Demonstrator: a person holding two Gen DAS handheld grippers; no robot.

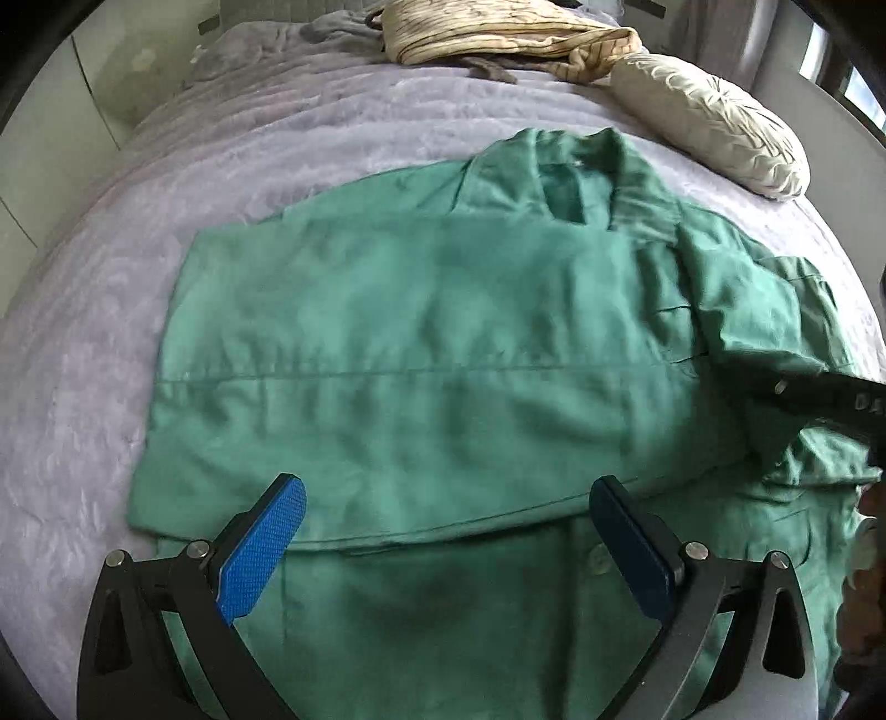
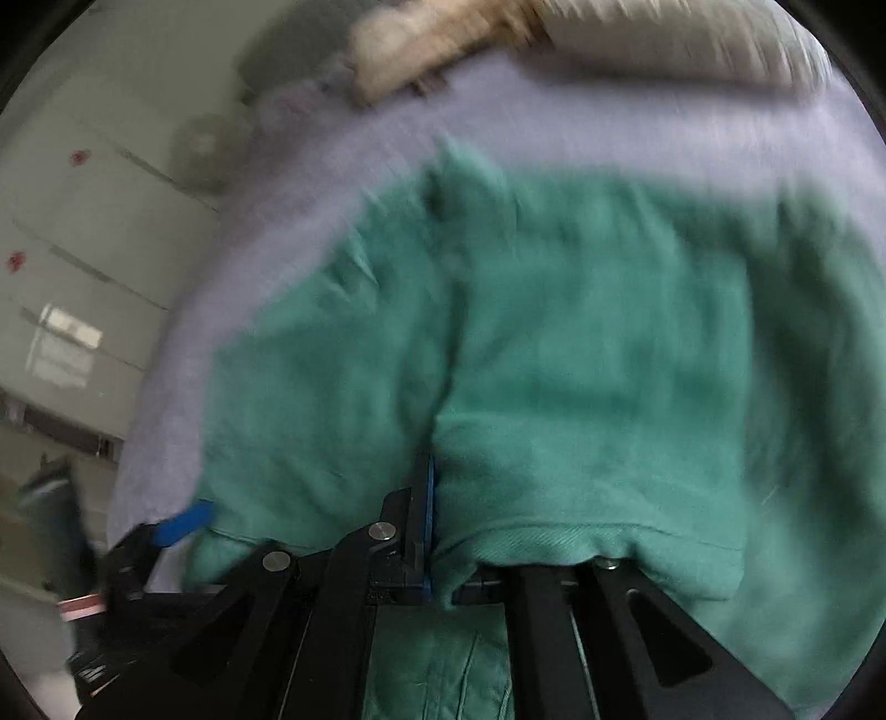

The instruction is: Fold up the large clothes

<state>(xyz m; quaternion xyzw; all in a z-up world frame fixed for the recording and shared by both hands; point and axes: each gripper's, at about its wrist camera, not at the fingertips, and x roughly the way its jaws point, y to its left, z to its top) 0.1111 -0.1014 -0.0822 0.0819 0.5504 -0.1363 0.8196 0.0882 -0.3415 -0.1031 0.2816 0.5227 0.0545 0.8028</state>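
A large green shirt (image 1: 387,332) lies spread on the bed with its collar at the far side and one side folded over the front. My left gripper (image 1: 448,498) hovers open over the near edge of that fold, its blue pads wide apart and holding nothing. The right gripper (image 1: 775,382) comes in from the right edge with its tips buried in a bunched sleeve. In the blurred right wrist view, the right gripper (image 2: 434,471) is shut on a fold of the green shirt (image 2: 581,360), and cloth drapes over one finger. The left gripper's blue pad (image 2: 183,523) shows at lower left.
A lavender blanket (image 1: 277,138) covers the bed. A cream pillow (image 1: 714,122) lies at the far right, with a striped beige cloth (image 1: 498,33) and a grey garment (image 1: 343,25) at the head. White cabinets (image 2: 83,249) stand left of the bed.
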